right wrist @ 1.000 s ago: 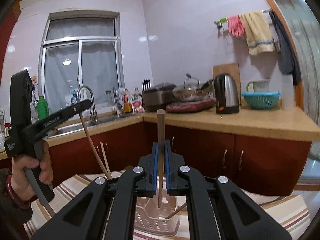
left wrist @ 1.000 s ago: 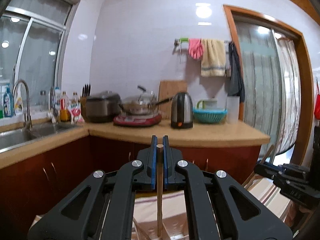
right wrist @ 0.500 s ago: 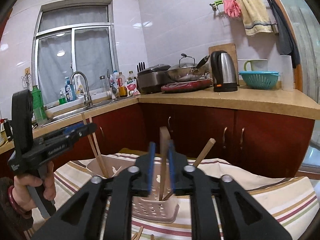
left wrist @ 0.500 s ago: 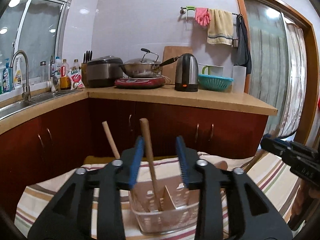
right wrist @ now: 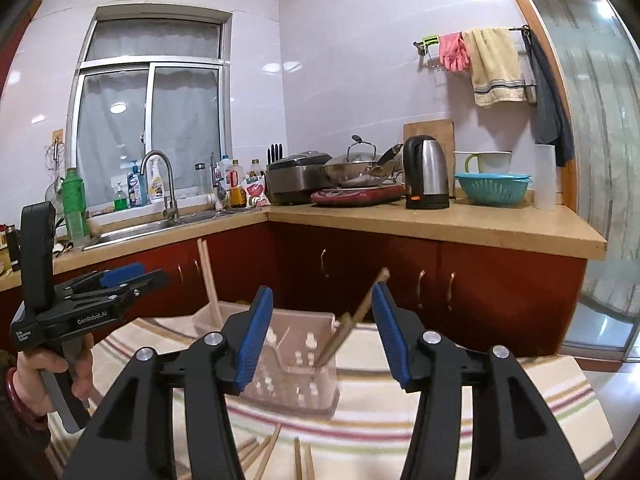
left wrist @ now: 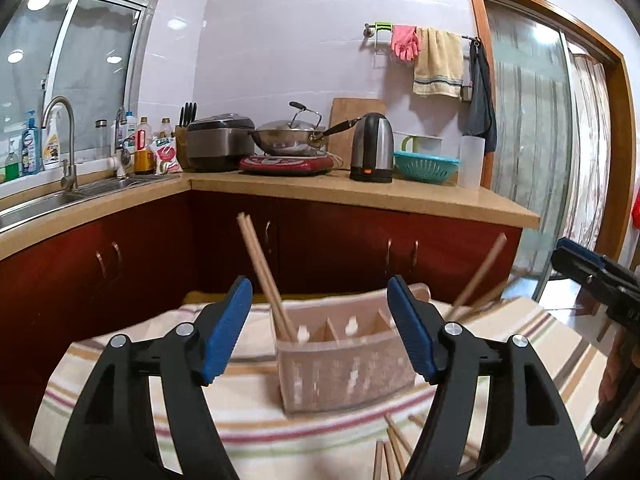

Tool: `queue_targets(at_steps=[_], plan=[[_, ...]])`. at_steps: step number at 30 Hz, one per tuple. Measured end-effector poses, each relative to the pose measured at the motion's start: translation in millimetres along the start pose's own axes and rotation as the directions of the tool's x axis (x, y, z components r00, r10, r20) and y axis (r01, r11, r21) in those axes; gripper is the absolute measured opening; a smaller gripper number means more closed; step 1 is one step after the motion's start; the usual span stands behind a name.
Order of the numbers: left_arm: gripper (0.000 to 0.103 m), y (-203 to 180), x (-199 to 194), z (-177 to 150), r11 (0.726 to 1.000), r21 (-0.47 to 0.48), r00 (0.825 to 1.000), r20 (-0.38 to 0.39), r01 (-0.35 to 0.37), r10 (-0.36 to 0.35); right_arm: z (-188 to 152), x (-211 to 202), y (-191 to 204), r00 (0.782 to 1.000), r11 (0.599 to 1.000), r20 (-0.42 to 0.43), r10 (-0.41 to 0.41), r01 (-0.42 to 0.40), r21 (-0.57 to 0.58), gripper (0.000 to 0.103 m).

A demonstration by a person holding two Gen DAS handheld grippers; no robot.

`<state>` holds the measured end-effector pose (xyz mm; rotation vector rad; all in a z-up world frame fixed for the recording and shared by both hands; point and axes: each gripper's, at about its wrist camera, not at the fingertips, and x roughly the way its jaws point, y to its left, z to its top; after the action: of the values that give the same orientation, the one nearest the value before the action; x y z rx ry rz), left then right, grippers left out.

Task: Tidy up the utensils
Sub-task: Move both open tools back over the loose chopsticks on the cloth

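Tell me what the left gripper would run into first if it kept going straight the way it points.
Most likely the clear utensil caddy, which sits dead ahead between the opening, empty jaws of the left gripper. The leaning chopsticks in the caddy's left compartment might be brushed first; depth is hard to judge.

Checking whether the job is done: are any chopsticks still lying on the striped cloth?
Yes, loose chopsticks lie on the striped cloth in front of the basket.
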<state>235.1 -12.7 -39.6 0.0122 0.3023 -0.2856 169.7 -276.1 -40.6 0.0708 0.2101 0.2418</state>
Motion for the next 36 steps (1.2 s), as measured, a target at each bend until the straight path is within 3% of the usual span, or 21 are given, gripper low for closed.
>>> queue_targets(at_steps=[5, 10, 19, 21, 26, 36], plan=[[0.068, -5.5, -32.5, -39.9, 1.000, 0.002, 0.999, -0.043, -0.029, 0.029, -36.1, -32.8, 1.0, 0.999, 1.000, -0.031, -0.011, 0.011, 0.000, 0.051], [0.068, -6.0, -57.1, -85.0, 0.998, -0.035, 0.991, -0.127, -0.042, 0.038, -83.6, -53.6, 2.3, 0.993, 1.000, -0.115, -0.005, 0.006, 0.007, 0.047], [0.067, -4.2, -82.0, -155.8, 0.996, -0.057, 0.959, -0.279, -0.064, 0.046, -165.6, -71.3, 7.7, 0.949, 0.999, -0.312, 0.034, -0.026, 0.031, 0.028], [0.058, -7.0, -84.0, -164.0, 0.997, -0.047, 0.954, -0.298, -0.062, 0.045, -176.0, -72.5, 8.4, 0.941, 0.999, -0.338, 0.035, -0.025, 0.035, 0.025], [0.057, -9.5, -88.7, -189.1, 0.998, -0.035, 0.932, -0.360, -0.060, 0.043, -191.7, -72.2, 6.7, 0.922, 0.999, -0.386, 0.032, -0.015, 0.047, 0.023], [0.050, -10.9, -89.1, -206.5, 0.998, -0.030, 0.908, -0.418, -0.055, 0.038, -206.9, -72.6, 7.2, 0.900, 0.999, -0.436, 0.001, 0.016, 0.036, 0.023]])
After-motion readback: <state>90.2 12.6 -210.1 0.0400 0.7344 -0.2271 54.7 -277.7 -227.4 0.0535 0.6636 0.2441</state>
